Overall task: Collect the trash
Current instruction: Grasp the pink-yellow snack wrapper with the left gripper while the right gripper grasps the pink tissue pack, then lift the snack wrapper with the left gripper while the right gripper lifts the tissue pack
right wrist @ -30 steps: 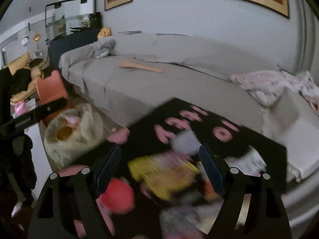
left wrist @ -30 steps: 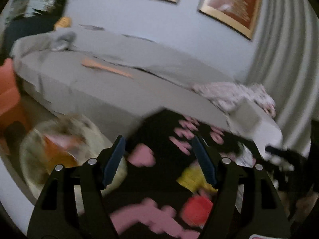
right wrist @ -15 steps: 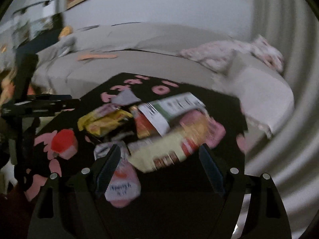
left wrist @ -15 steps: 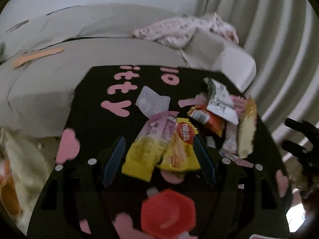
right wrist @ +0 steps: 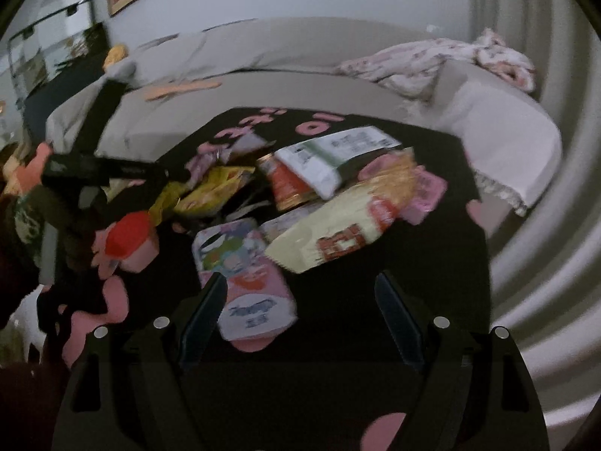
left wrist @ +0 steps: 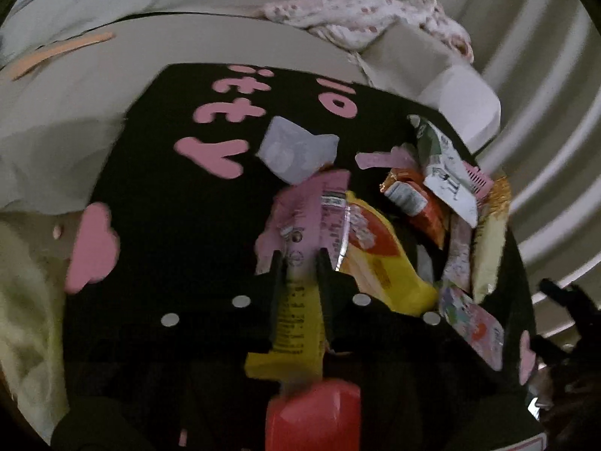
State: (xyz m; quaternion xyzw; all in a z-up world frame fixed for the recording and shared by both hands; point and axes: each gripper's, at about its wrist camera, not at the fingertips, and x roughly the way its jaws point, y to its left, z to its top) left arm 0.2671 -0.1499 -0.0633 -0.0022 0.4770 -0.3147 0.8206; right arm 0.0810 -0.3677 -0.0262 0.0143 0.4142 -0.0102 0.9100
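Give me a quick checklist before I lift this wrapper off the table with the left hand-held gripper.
1. Left hand-held gripper shut on the long pink-and-yellow snack wrapper: ok.
2. Grip spot: fingers pinch it mid-length, both ends loose: ok.
3. Neighbouring yellow-and-red chip bag clear of the held wrapper: not ok, they overlap.
4. Red plastic cap out of the lift path: cannot tell, it sits close below the gripper.
5. Right hand-held gripper open and free: ok, above the pink tissue pack.
6. Trash bag within reach: cannot tell, none in view.

Black claw [right wrist: 300, 315] bodies (silver screws), dark blue finger pads [right wrist: 396, 319].
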